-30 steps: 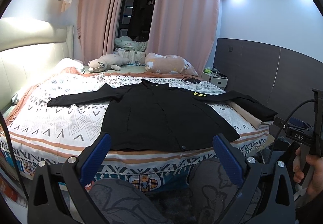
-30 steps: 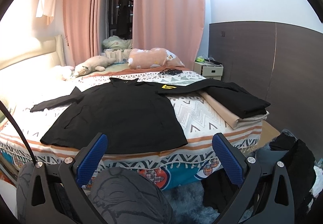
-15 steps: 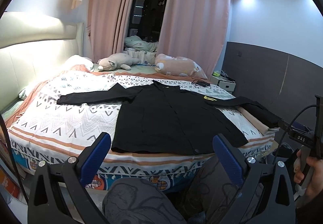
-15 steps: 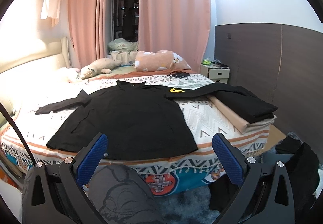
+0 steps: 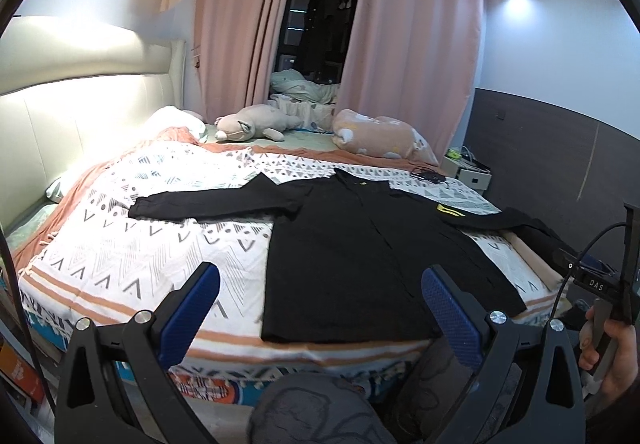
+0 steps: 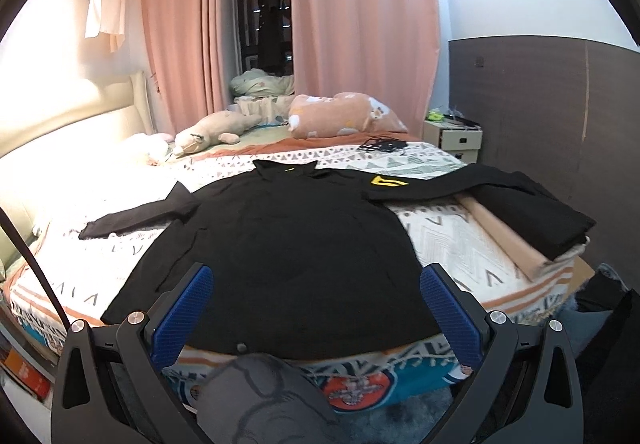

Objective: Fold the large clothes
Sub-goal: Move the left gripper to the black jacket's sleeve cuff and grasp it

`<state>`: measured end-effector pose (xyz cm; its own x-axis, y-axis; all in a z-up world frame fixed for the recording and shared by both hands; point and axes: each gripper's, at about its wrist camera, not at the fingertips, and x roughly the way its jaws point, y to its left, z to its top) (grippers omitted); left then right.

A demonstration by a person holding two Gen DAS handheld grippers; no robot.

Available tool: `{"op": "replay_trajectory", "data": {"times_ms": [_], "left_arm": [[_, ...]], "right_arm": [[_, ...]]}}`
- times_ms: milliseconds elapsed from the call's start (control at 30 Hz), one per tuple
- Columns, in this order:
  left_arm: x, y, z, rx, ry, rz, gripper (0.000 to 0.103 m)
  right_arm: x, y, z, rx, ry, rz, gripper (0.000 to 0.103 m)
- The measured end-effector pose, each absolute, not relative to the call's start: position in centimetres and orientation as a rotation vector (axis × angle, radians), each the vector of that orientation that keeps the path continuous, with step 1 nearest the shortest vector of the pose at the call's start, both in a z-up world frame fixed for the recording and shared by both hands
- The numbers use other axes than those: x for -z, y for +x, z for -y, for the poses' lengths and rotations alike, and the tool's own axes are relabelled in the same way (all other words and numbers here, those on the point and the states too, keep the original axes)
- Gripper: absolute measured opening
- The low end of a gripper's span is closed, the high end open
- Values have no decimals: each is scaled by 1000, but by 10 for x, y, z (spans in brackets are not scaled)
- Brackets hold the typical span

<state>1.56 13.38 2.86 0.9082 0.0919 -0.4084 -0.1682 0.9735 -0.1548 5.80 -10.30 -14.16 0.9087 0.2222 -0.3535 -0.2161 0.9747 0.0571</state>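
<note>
Black shirt (image 6: 288, 244) flat on bed (image 5: 120, 256), sleeves spread, hem just ahead of both jaws. Left gripper (image 5: 320, 308) and right gripper (image 6: 316, 308) jaws wide, empty. Folded dark stack (image 6: 536, 212) right of right jaws.

We are listing a patterned bedspread (image 5: 120, 244) covering the bed, a cream padded headboard (image 5: 60, 116) standing along its left side, and pink curtains (image 6: 360, 24) hanging at the far end. A grey plush animal (image 5: 252, 122) and a peach plush pillow (image 6: 340, 112) are lying near the curtains. A small nightstand (image 6: 452, 134) is standing against the dark wall panel (image 6: 540, 104). A black cable bundle (image 6: 382, 145) is resting on the bedspread.
</note>
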Motion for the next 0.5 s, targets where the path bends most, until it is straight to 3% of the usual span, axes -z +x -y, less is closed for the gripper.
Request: {"op": "replay_trajectory", "data": {"times_ms": [500], "left_arm": [[-33,112,-230,-256,-241,-470,103]], "right_arm": [[114,187,39,-350,10,-409,103]]}}
